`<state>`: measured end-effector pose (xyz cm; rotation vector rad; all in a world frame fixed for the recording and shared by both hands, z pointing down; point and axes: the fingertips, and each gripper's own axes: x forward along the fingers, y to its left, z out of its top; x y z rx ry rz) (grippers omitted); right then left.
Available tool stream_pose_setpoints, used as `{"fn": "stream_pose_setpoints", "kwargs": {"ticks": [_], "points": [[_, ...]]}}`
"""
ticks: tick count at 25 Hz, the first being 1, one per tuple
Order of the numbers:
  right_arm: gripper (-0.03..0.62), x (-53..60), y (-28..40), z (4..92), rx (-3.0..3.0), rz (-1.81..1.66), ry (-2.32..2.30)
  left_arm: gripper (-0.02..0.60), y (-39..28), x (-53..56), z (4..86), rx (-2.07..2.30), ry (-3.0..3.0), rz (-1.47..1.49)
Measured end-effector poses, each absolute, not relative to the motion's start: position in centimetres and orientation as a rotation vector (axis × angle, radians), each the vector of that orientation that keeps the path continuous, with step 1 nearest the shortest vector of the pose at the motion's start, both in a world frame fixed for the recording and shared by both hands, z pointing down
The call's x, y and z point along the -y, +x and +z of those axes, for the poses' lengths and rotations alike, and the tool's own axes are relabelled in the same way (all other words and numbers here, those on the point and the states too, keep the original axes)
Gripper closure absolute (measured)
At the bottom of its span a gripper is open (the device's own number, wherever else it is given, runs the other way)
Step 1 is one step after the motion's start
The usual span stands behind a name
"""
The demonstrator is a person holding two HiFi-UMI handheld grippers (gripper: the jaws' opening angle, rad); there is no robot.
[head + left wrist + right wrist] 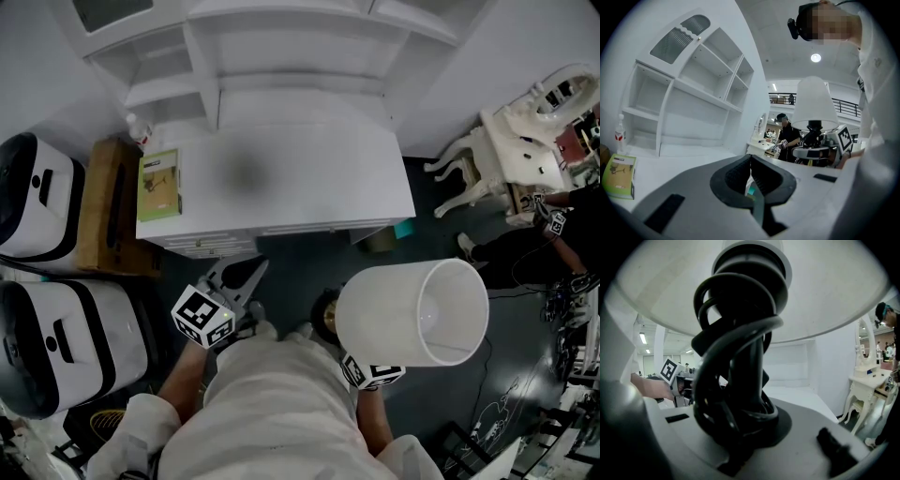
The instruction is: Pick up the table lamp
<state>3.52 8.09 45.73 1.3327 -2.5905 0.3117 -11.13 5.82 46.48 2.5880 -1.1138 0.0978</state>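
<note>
Right gripper view: table lamp, one item, held. Its black twisted stem stands between the jaws of my right tongs, which are closed tight on it low down, with the white shade spread overhead.

Location: in the head view the lamp is off any surface, over the dark floor just in front of the white worktop. The left gripper view shows it standing upright.

Left tongs: jaws together, nothing between them, near the lamp on its left.

Handling note, my judgement: the lift looks done, and the grip is what matters now. The shade is wide and sits high above the clamp, so I would hold the stem vertical and move slowly, with the left tongs ready to steady it.

Surroundings:
- green box and a small bottle at the worktop's left end
- white shelf unit behind the worktop
- two white-and-black cases and a cardboard box at the left
- white dressing table and a person at the right

Obstruction: the worktop's front edge is the nearest thing to the shade.
</note>
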Motion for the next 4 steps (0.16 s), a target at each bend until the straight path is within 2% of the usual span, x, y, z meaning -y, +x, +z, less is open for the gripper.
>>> {"fn": "stream_pose_setpoints", "kwargs": {"ticks": [4], "points": [[0.582,-7.45,3.4,45.51,2.601,0.293,1.328,0.572,-11.26,-5.15,46.43,1.118,2.592,0.088]]}}
